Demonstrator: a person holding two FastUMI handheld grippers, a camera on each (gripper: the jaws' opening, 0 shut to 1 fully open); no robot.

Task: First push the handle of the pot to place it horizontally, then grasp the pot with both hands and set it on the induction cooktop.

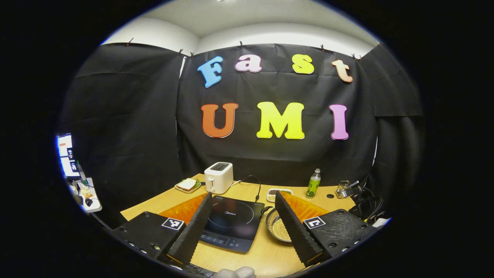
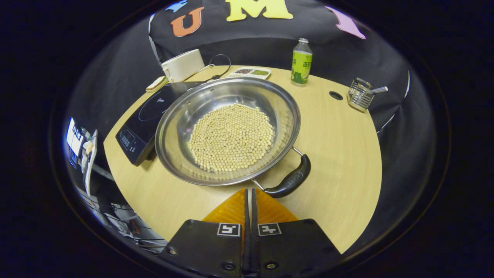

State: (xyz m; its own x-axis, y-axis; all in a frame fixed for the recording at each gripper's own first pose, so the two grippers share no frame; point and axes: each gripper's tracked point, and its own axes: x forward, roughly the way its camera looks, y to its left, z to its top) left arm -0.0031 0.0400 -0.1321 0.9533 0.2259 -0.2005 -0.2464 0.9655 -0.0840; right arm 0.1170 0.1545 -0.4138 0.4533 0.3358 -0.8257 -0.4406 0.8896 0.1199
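Note:
A shiny steel pot (image 2: 227, 131) holding pale beans rests on the wooden table, its left edge close to the black induction cooktop (image 2: 148, 119). Its near black handle (image 2: 289, 180) points toward the lower right. My right gripper (image 2: 249, 191) is shut with nothing in it, its tips just short of that handle and the pot's rim. In the left gripper view my left gripper (image 1: 243, 200) is open and raised over the table, the cooktop (image 1: 231, 224) lying between its fingers and the pot (image 1: 278, 227) partly hidden behind the right finger.
At the back stand a white toaster (image 1: 219, 177), a plate with a sandwich (image 1: 188, 185), a small seasoning tray (image 2: 250, 72), a green bottle (image 2: 301, 61) and a wire holder (image 2: 360, 94). A cable hole (image 2: 335, 95) lies right. A side desk (image 1: 83, 189) stands left.

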